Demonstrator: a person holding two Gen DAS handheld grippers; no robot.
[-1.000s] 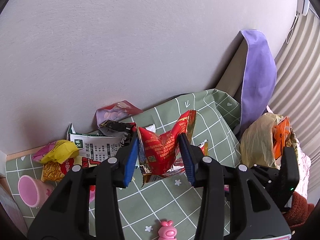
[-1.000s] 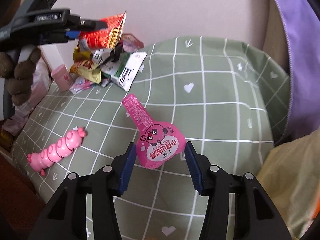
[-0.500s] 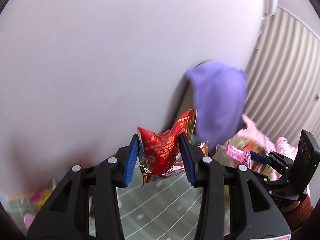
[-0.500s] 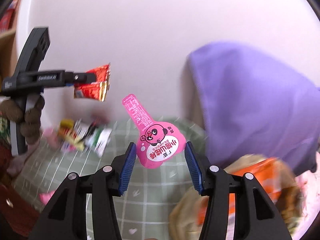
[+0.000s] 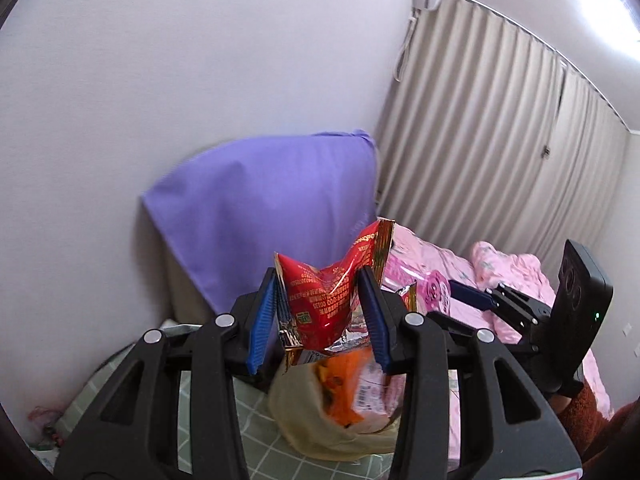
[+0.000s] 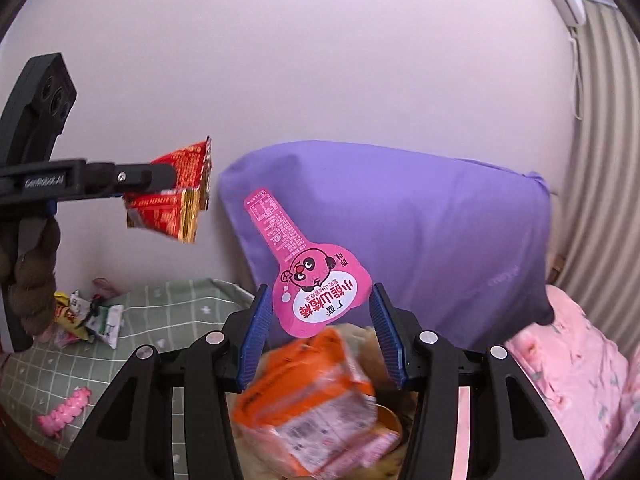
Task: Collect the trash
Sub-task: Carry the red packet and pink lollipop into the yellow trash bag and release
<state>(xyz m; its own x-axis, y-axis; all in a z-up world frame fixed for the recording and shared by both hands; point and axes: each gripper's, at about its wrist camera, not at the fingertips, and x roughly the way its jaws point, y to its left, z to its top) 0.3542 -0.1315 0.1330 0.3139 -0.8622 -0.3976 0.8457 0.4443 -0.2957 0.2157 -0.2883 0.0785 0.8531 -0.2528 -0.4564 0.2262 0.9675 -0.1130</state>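
My left gripper (image 5: 320, 316) is shut on a crumpled red and gold snack wrapper (image 5: 320, 300), held in the air; from the right wrist view that wrapper (image 6: 172, 196) hangs at upper left. My right gripper (image 6: 320, 332) is shut on a pink lollipop-shaped wrapper (image 6: 320, 296) with a cartoon face; the left wrist view shows this wrapper (image 5: 434, 292) to the right. Both grippers hover above a yellowish trash bag (image 5: 316, 428) that holds an orange packet (image 6: 316, 380).
A purple pillow (image 6: 400, 232) leans on the wall behind the bag. A pink quilt (image 6: 572, 380) lies to the right. On the green checked sheet (image 6: 168, 312) at left lie more wrappers (image 6: 92, 316) and a pink caterpillar toy (image 6: 64, 412). Curtains (image 5: 500, 140) hang at right.
Both grippers rose off the green sheet and swung right with their wrappers; they now hang over the trash bag in front of the purple pillow. The grips stayed the same.
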